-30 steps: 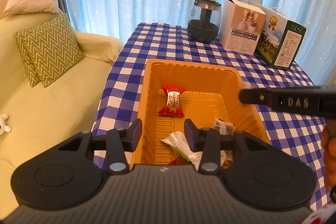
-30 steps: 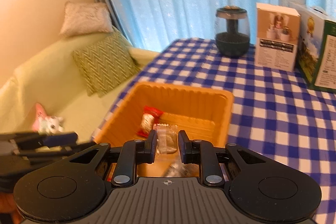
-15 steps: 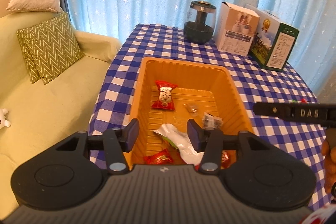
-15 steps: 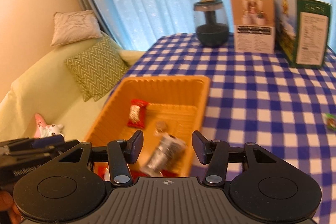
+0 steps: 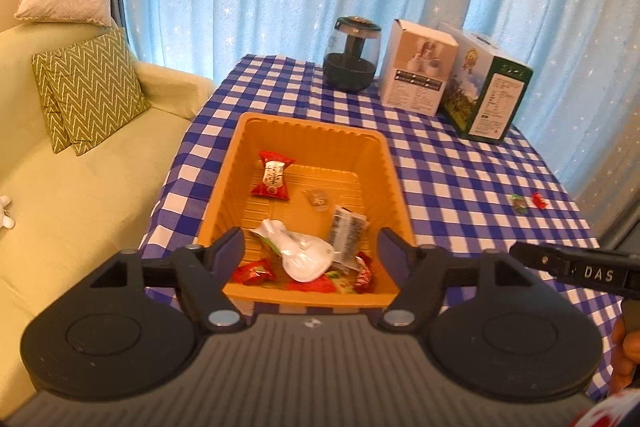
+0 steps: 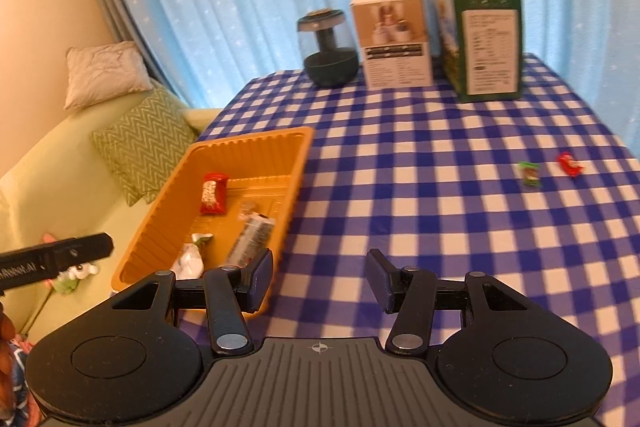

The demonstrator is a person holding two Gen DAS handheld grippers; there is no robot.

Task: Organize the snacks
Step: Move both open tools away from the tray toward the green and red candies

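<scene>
The left tongs (image 5: pixel 311 247) stand wide and hold nothing; their jaws have just been opening above the near end of the orange tray (image 5: pixel 394 169), where several snacks lie. The right tongs (image 6: pixel 320 279) are half open and empty over the desk (image 6: pixel 420 187), the tray to their left. Two small candies (image 6: pixel 530 175) lie far ahead on their right.

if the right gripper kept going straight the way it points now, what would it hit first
Most likely the bare checked tablecloth, just right of the orange tray. The right gripper is open, nothing between its fingers. The two loose candies lie well off to the right. Depth is hard to judge.
</scene>
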